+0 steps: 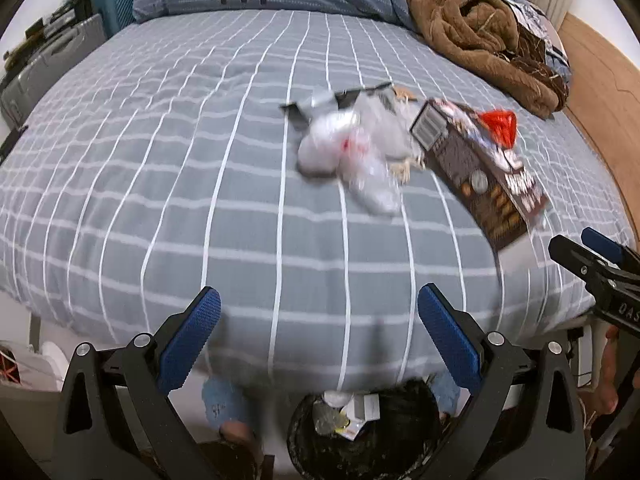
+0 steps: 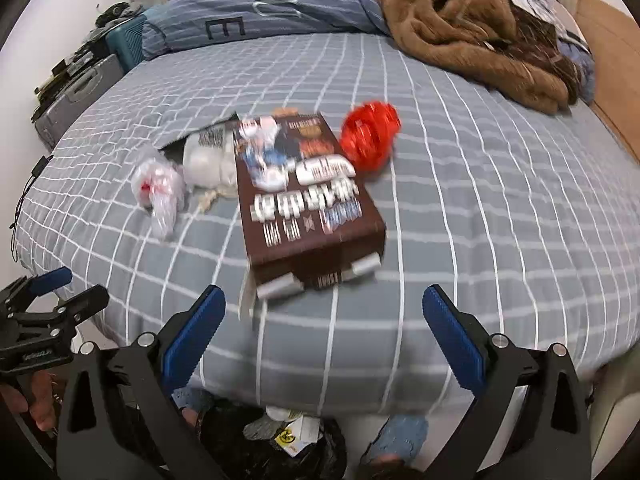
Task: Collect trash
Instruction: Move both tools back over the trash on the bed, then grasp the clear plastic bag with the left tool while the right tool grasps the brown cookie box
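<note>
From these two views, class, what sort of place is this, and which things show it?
Most likely a bedroom. A bed with a grey checked cover fills both views, a striped duvet and a brown blanket lie bunched at its far end, and suitcases stand beside it.

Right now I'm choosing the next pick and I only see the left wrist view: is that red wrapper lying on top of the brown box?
Observer: No. In the right wrist view the red wrapper lies on the bed, beside the far right corner of the brown box.
Operator: Are the right jaws free to take it?
Observer: Yes. The right gripper has its jaws wide open with nothing between them, and it sits short of the box's near end.
</note>
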{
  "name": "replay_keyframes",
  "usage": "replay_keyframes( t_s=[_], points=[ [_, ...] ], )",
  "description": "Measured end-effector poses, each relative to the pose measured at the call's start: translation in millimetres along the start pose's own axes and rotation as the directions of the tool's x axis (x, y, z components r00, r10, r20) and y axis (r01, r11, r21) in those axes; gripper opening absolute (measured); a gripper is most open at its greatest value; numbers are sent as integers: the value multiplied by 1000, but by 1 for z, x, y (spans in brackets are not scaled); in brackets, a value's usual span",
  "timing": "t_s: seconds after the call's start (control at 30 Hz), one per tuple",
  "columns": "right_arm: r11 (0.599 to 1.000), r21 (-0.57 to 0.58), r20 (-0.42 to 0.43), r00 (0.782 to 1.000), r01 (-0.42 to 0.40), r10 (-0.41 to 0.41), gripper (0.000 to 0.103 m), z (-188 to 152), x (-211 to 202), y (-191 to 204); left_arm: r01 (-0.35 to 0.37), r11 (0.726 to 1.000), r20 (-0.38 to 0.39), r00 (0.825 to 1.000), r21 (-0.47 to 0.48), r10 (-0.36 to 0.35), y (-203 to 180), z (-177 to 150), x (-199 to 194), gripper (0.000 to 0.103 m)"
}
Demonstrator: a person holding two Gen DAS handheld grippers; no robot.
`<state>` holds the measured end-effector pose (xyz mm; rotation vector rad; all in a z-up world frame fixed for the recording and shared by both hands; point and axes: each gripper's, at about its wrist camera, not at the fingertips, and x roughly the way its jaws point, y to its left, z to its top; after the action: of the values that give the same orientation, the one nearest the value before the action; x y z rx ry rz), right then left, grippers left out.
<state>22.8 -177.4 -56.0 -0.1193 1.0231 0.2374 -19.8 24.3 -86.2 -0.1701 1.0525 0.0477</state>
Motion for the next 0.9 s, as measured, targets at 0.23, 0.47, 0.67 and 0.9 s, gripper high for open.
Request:
replay_keyframes(
  t_s=[0.23, 0.47, 0.67, 0.9],
  points=[
    [999, -35, -3, 1000, -23, 23, 95, 36, 15, 3, -11, 1000, 20, 1000, -25, 12, 1, 39, 12, 97],
    [992, -86, -64, 994, -94, 88, 95, 74, 36, 11, -16, 1000, 33, 999, -21, 16, -3, 72, 23, 97],
    [981, -126, -154, 980, -149, 129, 95, 99, 59, 18, -15, 1000, 17, 1000, 9, 14, -12, 90, 39, 97],
    [979, -138, -225, 968, -148, 115, 95, 104, 85, 22, -8, 1000, -3, 1000, 13, 8, -13, 96, 56, 97]
  ],
)
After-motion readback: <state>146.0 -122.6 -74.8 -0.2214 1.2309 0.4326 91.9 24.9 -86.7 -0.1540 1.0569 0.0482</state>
